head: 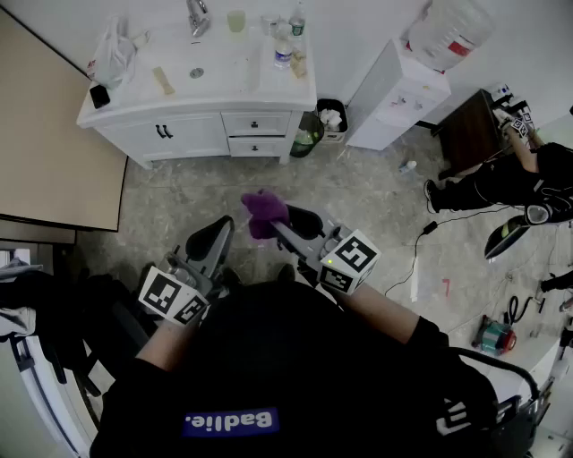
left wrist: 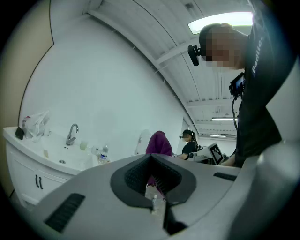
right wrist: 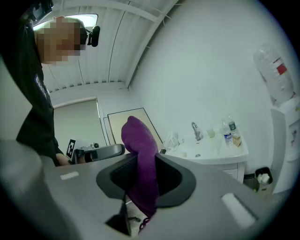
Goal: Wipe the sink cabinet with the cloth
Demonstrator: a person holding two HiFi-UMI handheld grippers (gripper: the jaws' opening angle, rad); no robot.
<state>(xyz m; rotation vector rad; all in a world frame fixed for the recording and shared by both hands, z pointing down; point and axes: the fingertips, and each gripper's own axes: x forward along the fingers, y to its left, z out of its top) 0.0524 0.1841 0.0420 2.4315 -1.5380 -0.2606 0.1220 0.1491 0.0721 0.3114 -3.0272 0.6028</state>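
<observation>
The white sink cabinet (head: 192, 134) stands across the floor from me, with its faucet (head: 197, 16) at the back of the top. A purple cloth (head: 265, 213) sticks up out of my right gripper (head: 285, 224), which is shut on it. In the right gripper view the cloth (right wrist: 143, 164) fills the gap of the right gripper (right wrist: 140, 206), and the cabinet (right wrist: 220, 161) lies beyond to the right. My left gripper (head: 215, 234) is beside it, shut and holding nothing. The left gripper view has the left gripper (left wrist: 157, 206), the cloth (left wrist: 158, 143) and the cabinet (left wrist: 28, 164).
On the cabinet top lie a plastic bag (head: 115, 55), a phone (head: 99, 96), a cup (head: 235, 21) and bottles (head: 283, 55). To its right are a bin (head: 333, 116) and a white water dispenser (head: 398, 94). A brown panel (head: 54, 152) lies left. Another person (head: 510, 183) works at right, and a cable (head: 416, 259) crosses the floor.
</observation>
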